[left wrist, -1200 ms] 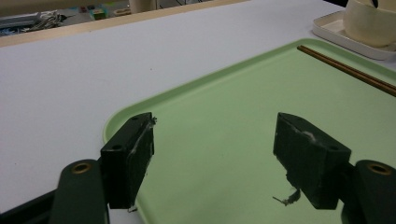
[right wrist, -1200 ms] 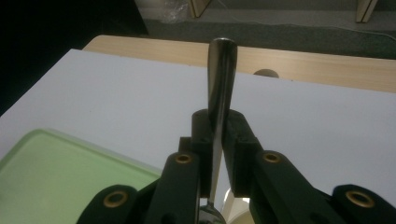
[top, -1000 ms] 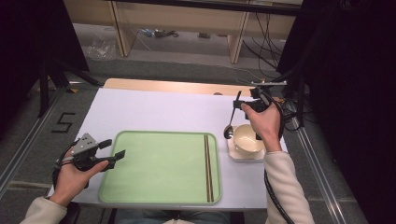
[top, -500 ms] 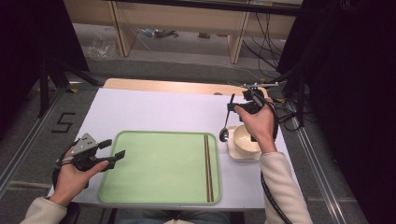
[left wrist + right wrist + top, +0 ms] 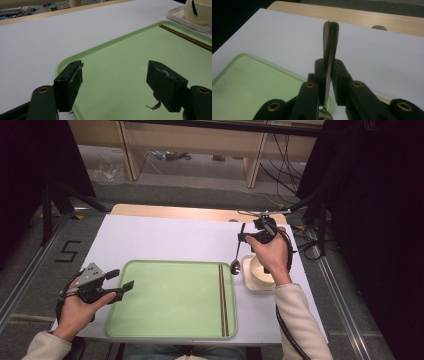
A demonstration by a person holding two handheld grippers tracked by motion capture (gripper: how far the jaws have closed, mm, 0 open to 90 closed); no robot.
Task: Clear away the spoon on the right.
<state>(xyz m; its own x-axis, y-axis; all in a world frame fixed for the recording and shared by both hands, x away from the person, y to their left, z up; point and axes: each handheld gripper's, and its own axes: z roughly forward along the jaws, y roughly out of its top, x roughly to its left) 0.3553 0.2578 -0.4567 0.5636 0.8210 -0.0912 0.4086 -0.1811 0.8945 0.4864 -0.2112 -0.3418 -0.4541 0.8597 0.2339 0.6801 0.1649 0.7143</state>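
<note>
Transfer step, by my reading: right gripper [image 5: 248, 239] clamped on spoon [image 5: 238, 252], bowl end hanging just off the green tray's [image 5: 165, 332] right edge. Left gripper [image 5: 120, 284], jaws apart, empty, at its left edge. Next: lower spoon beside chopsticks [image 5: 223, 300].

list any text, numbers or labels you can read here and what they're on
"5": a black numeral marked on the grey floor left of the table.
No other writing is readable: the green tray, the chopsticks, the cream bowl, the spoon, the left gripper and the right gripper carry no legible labels.
</note>
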